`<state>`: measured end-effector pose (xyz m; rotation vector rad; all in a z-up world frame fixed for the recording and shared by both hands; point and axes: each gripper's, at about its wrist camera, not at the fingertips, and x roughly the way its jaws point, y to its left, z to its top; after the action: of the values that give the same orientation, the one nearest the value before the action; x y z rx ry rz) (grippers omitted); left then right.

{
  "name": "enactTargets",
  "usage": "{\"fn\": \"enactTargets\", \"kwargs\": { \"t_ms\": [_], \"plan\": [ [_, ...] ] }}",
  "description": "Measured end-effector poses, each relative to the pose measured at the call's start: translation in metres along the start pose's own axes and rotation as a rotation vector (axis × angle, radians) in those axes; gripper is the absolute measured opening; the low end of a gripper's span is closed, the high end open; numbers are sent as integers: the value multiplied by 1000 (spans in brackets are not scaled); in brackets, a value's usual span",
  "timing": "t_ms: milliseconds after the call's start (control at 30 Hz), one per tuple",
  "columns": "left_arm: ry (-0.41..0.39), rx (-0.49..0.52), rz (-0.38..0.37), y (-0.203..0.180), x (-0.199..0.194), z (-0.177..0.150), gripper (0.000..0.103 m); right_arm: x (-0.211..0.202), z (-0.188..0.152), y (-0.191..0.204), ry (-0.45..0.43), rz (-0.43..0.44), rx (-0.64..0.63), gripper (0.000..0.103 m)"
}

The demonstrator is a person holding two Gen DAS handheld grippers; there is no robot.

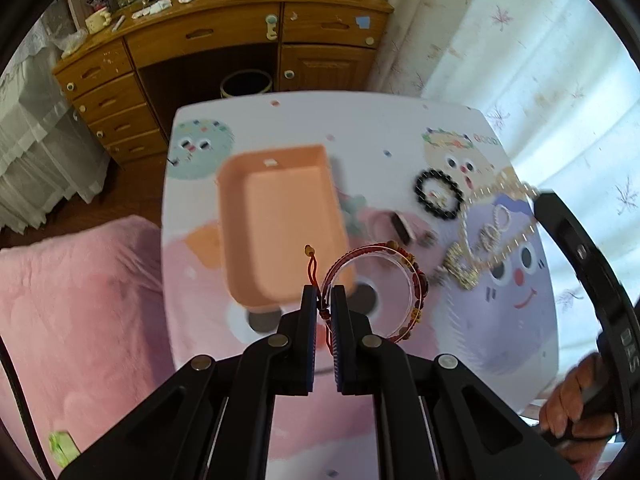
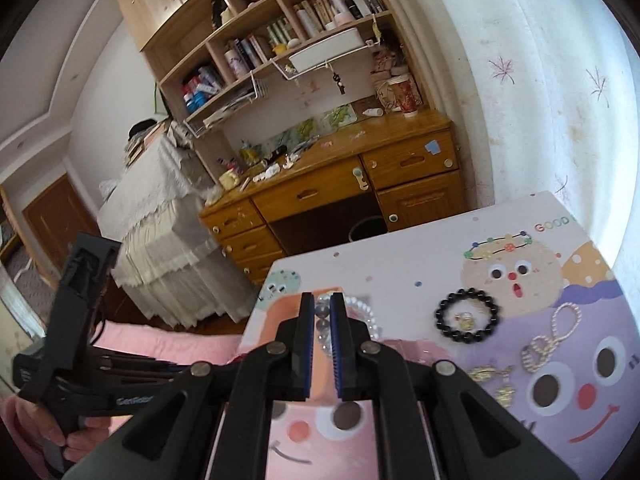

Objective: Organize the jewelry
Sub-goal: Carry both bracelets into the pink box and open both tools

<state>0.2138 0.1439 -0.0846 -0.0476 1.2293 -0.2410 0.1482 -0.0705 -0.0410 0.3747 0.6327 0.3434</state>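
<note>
Counter [image 1: 400, 128]: carried a cartoon-face cover, with the jewelry spread over its right half.
Orange tray [image 1: 280, 216]: stood left of centre on the counter; nothing showed inside it but a small pale mark near the far wall.
Left hand-held gripper [image 1: 325, 294]: pressed together, pinching the cord of a red beaded bracelet [image 1: 416, 280], whose loop hung just off the tray's near right corner.
Right hand-held gripper [image 2: 321, 308]: pressed together, pinching a clear-and-grey bead bracelet [image 2: 362, 308] above the counter.
Black bead bracelet [image 2: 468, 314]: lay flat on the counter, ringing a small gold piece [image 2: 465, 320].
Pearl strand [image 2: 552, 336]: lay looped beside it.
Gold chain pieces [image 2: 494, 380]: lay nearer, apart from the tray.
</note>
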Motion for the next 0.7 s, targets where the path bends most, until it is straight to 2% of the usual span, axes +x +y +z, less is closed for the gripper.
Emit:
{"fn": "enactTargets", "kwargs": {
  "t_ms": [300, 600, 667, 700],
  "plan": [
    [-61, -57, -24, 49, 22, 38, 5, 37, -8, 41, 8, 72, -30, 7],
    [-109, -94, -48, 63, 35, 52, 5, 66, -13, 57, 60, 96, -59, 8],
    [-112, -107, -46, 61, 36, 53, 13, 71, -14, 54, 74, 100, -43, 8],
    [-110, -115, -45, 61, 36, 54, 30, 77, -15, 51, 106, 96, -26, 14]
  ]
}}
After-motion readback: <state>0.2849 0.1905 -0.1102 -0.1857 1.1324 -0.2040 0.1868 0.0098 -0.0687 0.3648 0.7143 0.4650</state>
